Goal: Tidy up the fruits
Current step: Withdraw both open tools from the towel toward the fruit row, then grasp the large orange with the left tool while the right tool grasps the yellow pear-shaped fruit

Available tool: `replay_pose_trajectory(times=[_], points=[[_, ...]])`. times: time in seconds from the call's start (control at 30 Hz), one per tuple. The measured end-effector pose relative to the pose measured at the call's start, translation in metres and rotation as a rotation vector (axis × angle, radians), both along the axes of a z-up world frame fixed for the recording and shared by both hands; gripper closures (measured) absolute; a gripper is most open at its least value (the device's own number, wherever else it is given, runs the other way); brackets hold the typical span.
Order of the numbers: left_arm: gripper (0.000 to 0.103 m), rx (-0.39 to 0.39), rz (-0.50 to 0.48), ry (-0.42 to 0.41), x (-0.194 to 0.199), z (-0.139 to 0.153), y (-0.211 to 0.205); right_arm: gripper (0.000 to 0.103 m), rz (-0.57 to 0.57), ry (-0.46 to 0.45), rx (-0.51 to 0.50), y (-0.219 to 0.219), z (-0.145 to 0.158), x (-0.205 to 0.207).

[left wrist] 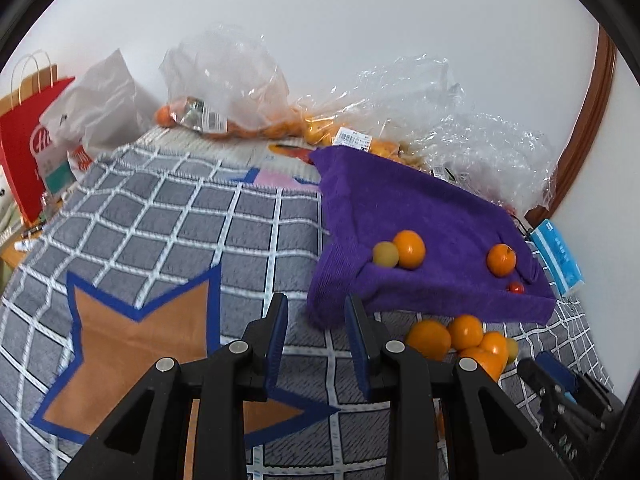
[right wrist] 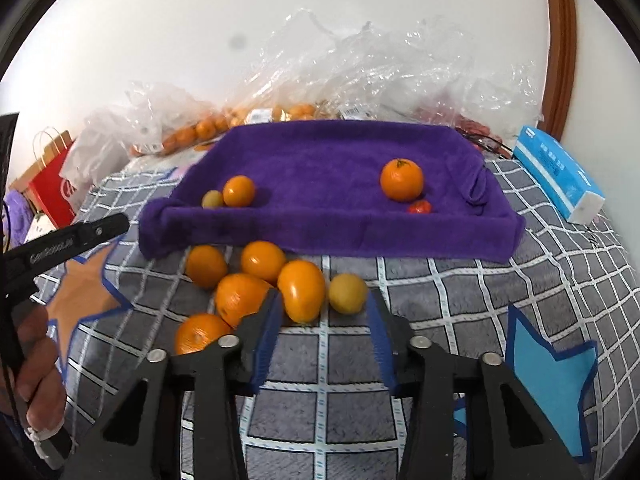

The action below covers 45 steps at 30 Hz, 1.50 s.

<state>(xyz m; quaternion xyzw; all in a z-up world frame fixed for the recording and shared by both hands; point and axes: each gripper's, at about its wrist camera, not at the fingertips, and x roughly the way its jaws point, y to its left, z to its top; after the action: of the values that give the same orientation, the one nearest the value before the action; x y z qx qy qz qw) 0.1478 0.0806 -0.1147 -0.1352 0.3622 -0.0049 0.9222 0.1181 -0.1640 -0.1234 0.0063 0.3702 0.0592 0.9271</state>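
A purple towel [right wrist: 320,160] lies on the grey checked mat [right wrist: 440,304], its edges rolled up. On it are an orange [right wrist: 239,191] beside a small yellow-green fruit [right wrist: 212,199], a second orange [right wrist: 401,179] and a small red tomato [right wrist: 419,207]. Several oranges [right wrist: 240,296], an oblong orange fruit [right wrist: 301,296] and a yellow fruit [right wrist: 347,293] lie loose in front of the towel. My right gripper [right wrist: 324,298] is open just short of this pile, empty. My left gripper [left wrist: 316,300] hovers over the mat left of the towel [left wrist: 420,208], jaws drawn close, empty.
Clear plastic bags [left wrist: 240,80] with more oranges line the wall behind the towel. A red paper bag [left wrist: 24,140] stands at the far left, a blue tissue box [right wrist: 560,176] at the right. A person's hand [right wrist: 36,360] holds the left gripper.
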Motion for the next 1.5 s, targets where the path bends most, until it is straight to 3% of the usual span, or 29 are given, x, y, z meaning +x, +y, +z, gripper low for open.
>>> replay_pose_trajectory(times=[0.3, 0.63, 0.7, 0.8, 1.03, 1.23, 1.5], points=[[0.075, -0.021, 0.016, 0.003, -0.001, -0.012, 0.003, 0.075, -0.012, 0.039, -0.043, -0.006, -0.013, 0.022], [0.075, -0.043, 0.003, 0.014, 0.003, -0.016, 0.003, 0.075, 0.009, 0.075, -0.035, -0.004, -0.024, 0.043], [0.075, -0.047, 0.002, 0.015, 0.004, -0.016, 0.004, 0.075, 0.014, 0.101, -0.020, -0.005, -0.028, 0.049], [0.075, -0.056, -0.008, 0.008, 0.003, -0.016, 0.004, 0.075, -0.005, 0.064, 0.026, -0.014, -0.024, 0.045], [0.075, -0.077, -0.079, -0.004, 0.001, -0.015, -0.004, 0.075, -0.070, 0.005, -0.010, -0.039, -0.016, 0.023], [0.075, -0.119, -0.214, 0.021, -0.004, -0.011, -0.024, 0.075, -0.068, -0.018, 0.059, -0.061, -0.013, 0.005], [0.075, -0.091, -0.266, 0.087, 0.004, -0.011, -0.059, 0.075, -0.074, 0.012, 0.097, -0.069, -0.017, 0.006]])
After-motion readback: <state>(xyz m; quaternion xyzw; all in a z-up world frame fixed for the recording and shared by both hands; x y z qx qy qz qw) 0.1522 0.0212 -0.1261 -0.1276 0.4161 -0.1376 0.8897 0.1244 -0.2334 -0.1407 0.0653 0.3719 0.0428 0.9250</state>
